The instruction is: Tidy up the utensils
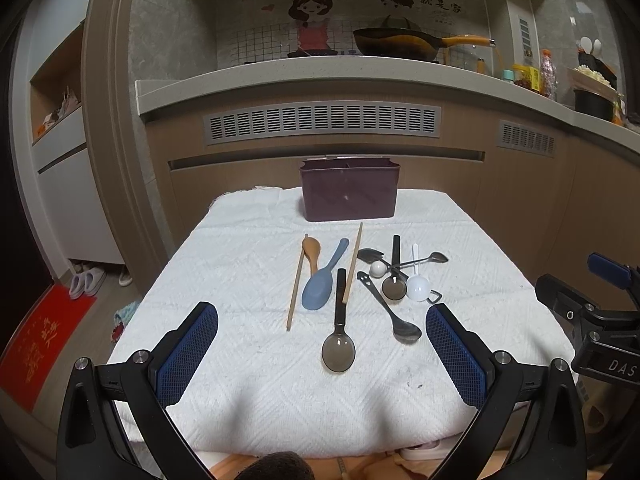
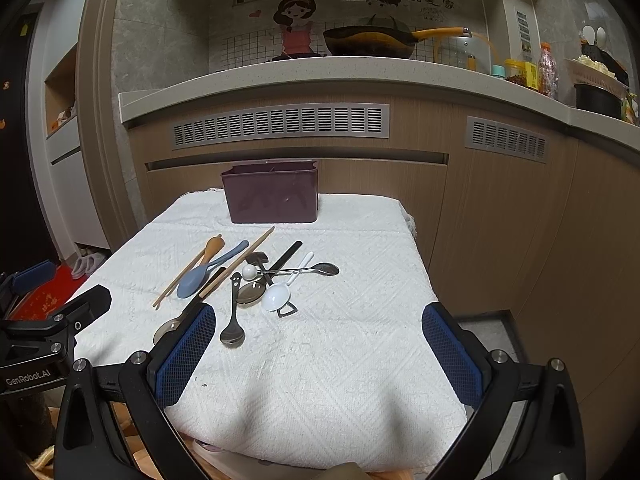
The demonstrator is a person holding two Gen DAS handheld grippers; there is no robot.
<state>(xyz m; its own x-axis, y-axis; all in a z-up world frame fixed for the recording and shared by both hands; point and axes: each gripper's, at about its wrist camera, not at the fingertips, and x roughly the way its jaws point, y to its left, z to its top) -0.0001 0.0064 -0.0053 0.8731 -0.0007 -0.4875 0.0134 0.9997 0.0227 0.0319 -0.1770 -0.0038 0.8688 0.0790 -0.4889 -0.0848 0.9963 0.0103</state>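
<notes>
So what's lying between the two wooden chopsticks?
In the left wrist view, a wooden spoon and a blue rice paddle lie between the chopsticks, on the white cloth.

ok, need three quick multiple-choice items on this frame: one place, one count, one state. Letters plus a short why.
1. Where does the dark purple plastic caddy stand?
A) far end of the white towel
B) near edge
C) on the counter

2. How many wooden chopsticks lie on the towel?
A) one
B) two
C) four

3. What state is the left claw in?
A) shut on a spoon
B) open, empty
C) shut, empty

Key: 1 A, it sits behind all the utensils on the white textured towel. 2 B, one chopstick left of the blue plastic rice spoon, another right of it. 3 B, fingers wide apart, nothing between.
</notes>
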